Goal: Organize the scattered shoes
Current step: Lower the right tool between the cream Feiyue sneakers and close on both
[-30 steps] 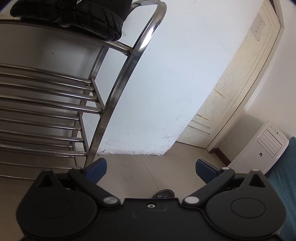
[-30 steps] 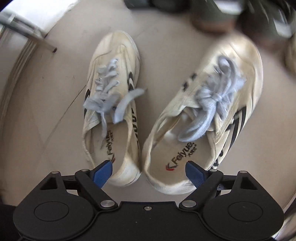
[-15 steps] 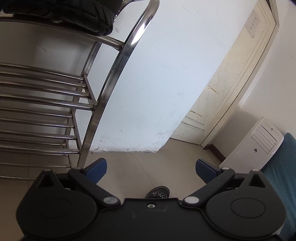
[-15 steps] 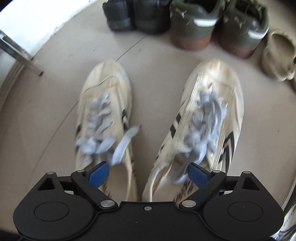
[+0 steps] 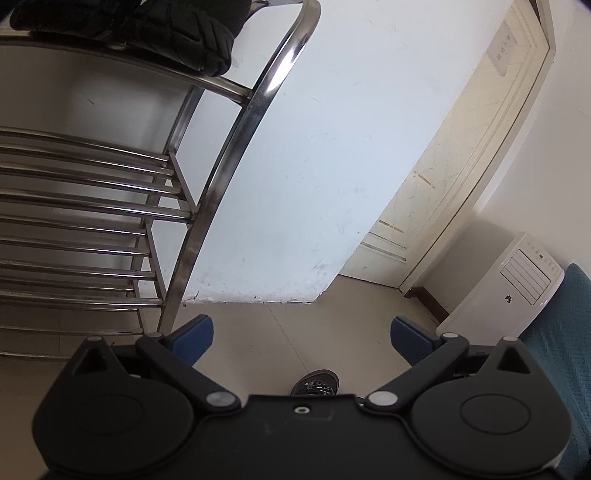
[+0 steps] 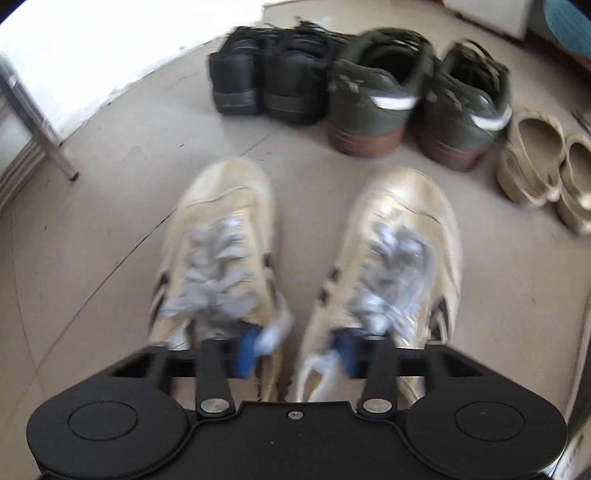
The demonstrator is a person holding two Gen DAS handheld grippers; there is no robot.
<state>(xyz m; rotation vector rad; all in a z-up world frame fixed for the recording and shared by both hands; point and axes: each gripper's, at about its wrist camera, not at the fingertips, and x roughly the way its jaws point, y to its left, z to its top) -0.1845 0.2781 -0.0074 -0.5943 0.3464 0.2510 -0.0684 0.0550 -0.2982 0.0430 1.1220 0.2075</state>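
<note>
Right wrist view, bottom centre: right gripper [image 6: 295, 349] drawn nearly closed, having just been closing. One blue pad sits inside each of the cream sneakers [image 6: 402, 206], with the two inner collar walls pinched between the pads. Looks like a grip on both, though motion blur smears pads, laces and collars. Heels hidden under the black gripper body. Toes point up the frame on the tiled floor.

Farther up, in a row: black shoes [image 6: 266, 88], green sneakers [image 6: 373, 96] and beige slippers [image 6: 532, 173], the last cut off at the right edge. At upper left, a leg of the metal rack [image 6: 44, 129], blurred.

Left wrist view, lower middle: left gripper [image 5: 301, 339] spread wide, holding nothing, only bare floor between the pads. Just below, a dark laced shoe [image 5: 316, 384], mostly hidden behind the gripper body. Left half filled by the metal rack's bars. On its top shelf, a black shoe [image 5: 147, 29], cropped by the upper edge. At far right, a white appliance [image 5: 517, 280] and a teal fabric [image 5: 561, 350], both cut off.

Against half a second ago: right pads then stood wide, outside both sneakers, now squeezed inward. More of the far row in view. Left view practically unchanged.
</note>
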